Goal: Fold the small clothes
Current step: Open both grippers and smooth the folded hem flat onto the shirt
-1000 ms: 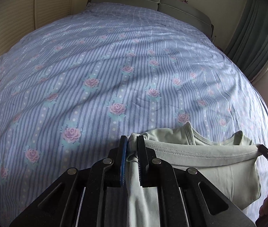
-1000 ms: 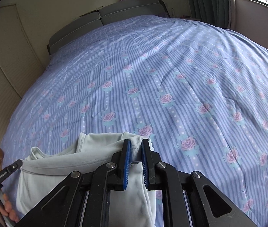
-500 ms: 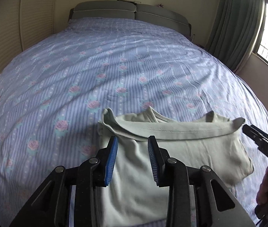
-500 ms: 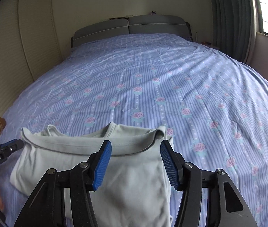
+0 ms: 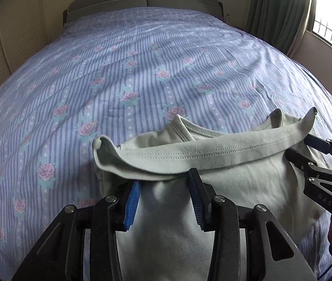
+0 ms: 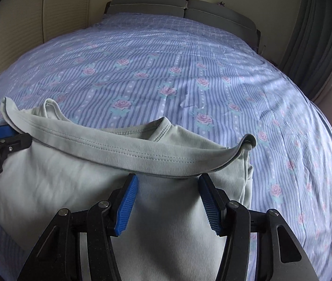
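Pale green top (image 5: 236, 187) lies on the bed (image 5: 142, 70) near its front edge, folded over once, w/ the stitched hem band draped across the upper layer & the neckline peeking out behind it.

Left tool (image 5: 163, 199): jaws apart & opening, cloth lying between them but the pads aren't pinching it, so nothing held. Right tool (image 6: 168, 201): jaws stand wide, cloth beneath, also gripping nothing. In the left view the right tool sits at the hem's far end, just beside it.

Risks from here, as I read it:
- Hem band sits loose & curled at both ends; pulling a tool back low could snag it & drag the fold open.
- The 2 layers look a bit off-square, so the next fold may come out crooked unless edges get evened 1st.
- Soft bedding gives, so a pinch could grab the sheet (image 6: 189, 70) too.
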Motion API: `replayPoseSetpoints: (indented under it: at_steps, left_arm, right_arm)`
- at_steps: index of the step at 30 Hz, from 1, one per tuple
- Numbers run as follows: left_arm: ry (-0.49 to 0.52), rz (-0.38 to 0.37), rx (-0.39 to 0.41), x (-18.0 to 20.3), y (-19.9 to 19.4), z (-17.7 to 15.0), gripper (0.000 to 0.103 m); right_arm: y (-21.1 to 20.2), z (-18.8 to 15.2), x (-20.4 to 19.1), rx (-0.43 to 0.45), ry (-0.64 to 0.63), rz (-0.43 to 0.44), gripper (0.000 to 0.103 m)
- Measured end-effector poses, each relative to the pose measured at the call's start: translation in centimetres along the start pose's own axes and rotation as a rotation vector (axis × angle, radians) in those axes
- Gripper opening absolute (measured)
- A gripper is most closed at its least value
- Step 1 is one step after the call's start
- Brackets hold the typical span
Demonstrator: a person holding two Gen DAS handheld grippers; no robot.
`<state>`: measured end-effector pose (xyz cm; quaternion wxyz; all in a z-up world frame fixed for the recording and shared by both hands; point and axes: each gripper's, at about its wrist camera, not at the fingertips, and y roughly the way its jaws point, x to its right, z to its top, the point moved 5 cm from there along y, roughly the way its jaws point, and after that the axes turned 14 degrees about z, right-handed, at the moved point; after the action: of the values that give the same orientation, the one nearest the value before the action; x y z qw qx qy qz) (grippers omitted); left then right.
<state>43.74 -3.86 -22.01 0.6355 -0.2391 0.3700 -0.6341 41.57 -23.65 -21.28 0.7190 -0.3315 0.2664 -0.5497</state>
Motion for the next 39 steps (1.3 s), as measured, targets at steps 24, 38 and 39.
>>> replayPoseSetpoints:
  at_steps: [24, 38, 39]
  left_arm:
    - [-0.008, -0.067, 0.021, -0.7, -1.1, 1.2, 0.042]
    - [-0.099, 0.037, 0.042, -4.9, -5.3, -3.3, 0.041]
    - [-0.108, 0.051, 0.047, -5.3, -6.2, -4.4, 0.041]
  right_arm:
    - [-0.9, 3.5, 2.0, 0.085, 0.154, 0.074, 0.055]
    - [-5.4, -1.9, 4.4, 0.091, 0.232, 0.044, 0.055]
    - [-6.5, -2.9, 4.3, 0.1, 0.242, 0.043, 0.055]
